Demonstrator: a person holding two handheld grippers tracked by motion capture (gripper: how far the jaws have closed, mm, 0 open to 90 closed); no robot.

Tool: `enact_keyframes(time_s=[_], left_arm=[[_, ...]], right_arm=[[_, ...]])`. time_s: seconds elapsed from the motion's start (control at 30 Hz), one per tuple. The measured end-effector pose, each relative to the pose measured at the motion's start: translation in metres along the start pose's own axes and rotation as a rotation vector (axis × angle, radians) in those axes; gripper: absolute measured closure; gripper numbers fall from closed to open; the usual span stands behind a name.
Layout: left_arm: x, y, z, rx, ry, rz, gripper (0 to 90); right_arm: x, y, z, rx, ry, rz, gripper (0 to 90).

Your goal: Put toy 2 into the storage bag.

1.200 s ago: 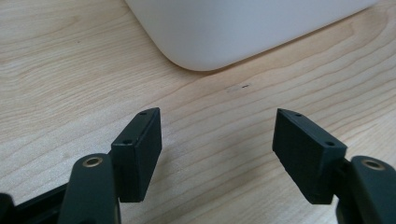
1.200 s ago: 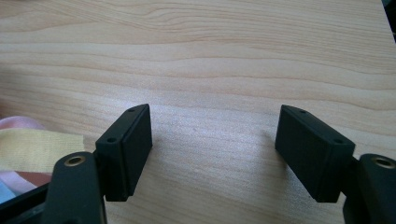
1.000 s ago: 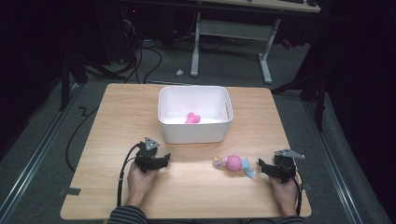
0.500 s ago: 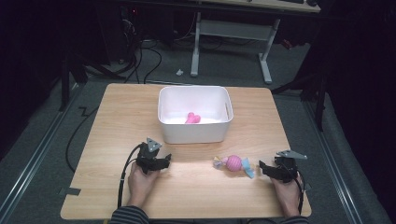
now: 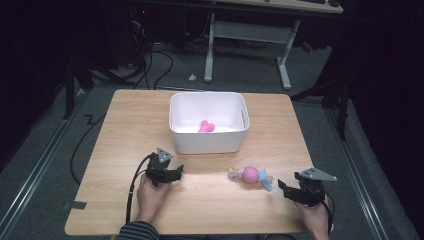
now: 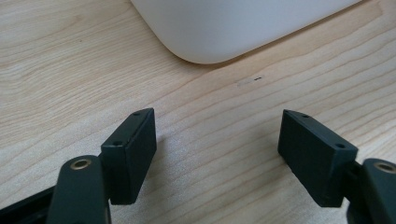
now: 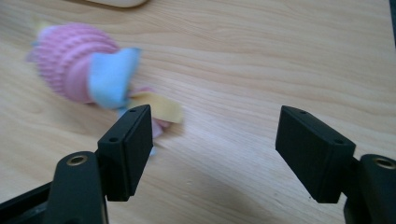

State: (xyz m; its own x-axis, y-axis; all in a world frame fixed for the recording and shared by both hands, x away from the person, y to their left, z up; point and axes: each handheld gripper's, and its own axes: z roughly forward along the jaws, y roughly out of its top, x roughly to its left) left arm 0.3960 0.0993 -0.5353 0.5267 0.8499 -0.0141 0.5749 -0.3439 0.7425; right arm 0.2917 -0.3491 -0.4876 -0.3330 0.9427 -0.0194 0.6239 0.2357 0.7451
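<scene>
A pink knitted ball toy (image 5: 251, 175) with blue and yellow cloth tails lies on the wooden table (image 5: 125, 125), in front of a white bin (image 5: 208, 142). Inside the bin is a small pink object (image 5: 206, 126). My right gripper (image 5: 281, 189) is open, right of the toy and apart from it. In the right gripper view the toy (image 7: 74, 63) lies just beyond the left jaw of the right gripper (image 7: 215, 114). My left gripper (image 5: 177, 172) stands open near the bin's front left corner. The left gripper's (image 6: 217, 119) jaws have just been opening, with only bare wood between them.
The bin's rounded corner (image 6: 233, 23) sits close ahead of the left gripper. A cable (image 5: 132, 190) trails from the left gripper toward the near edge. Behind the table are a desk frame (image 5: 282, 55) and loose floor cables.
My right gripper has shifted slightly toward the table's near edge, away from the toy. The left hand has stayed in place. The toy and bin have not moved.
</scene>
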Motion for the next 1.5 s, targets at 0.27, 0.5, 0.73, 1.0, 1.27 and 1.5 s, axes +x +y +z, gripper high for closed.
enact_keyframes(time_s=[0.27,0.5,0.73,1.0,1.27,1.5], left_arm=[[0.000,0.000,0.000,0.000,-0.001,0.000,28.1],[0.000,0.000,0.000,0.000,-0.002,0.000,28.0],[0.000,0.000,0.000,0.000,-0.003,0.000,27.8],[0.000,0.000,0.000,0.001,-0.003,0.001,27.6],[0.000,0.000,0.000,0.001,-0.004,0.002,27.3],[0.000,0.000,0.000,0.001,-0.004,0.002,27.3]], right_arm=[[0.029,0.019,0.001,0.003,0.084,-0.090,27.6],[0.050,0.037,0.013,0.021,0.138,-0.163,27.3],[0.066,0.054,0.032,0.088,0.170,-0.235,26.9],[0.073,0.063,0.049,0.151,0.170,-0.266,26.7],[0.075,0.064,0.065,0.225,0.149,-0.296,26.4],[0.071,0.064,0.069,0.242,0.139,-0.295,29.9]])
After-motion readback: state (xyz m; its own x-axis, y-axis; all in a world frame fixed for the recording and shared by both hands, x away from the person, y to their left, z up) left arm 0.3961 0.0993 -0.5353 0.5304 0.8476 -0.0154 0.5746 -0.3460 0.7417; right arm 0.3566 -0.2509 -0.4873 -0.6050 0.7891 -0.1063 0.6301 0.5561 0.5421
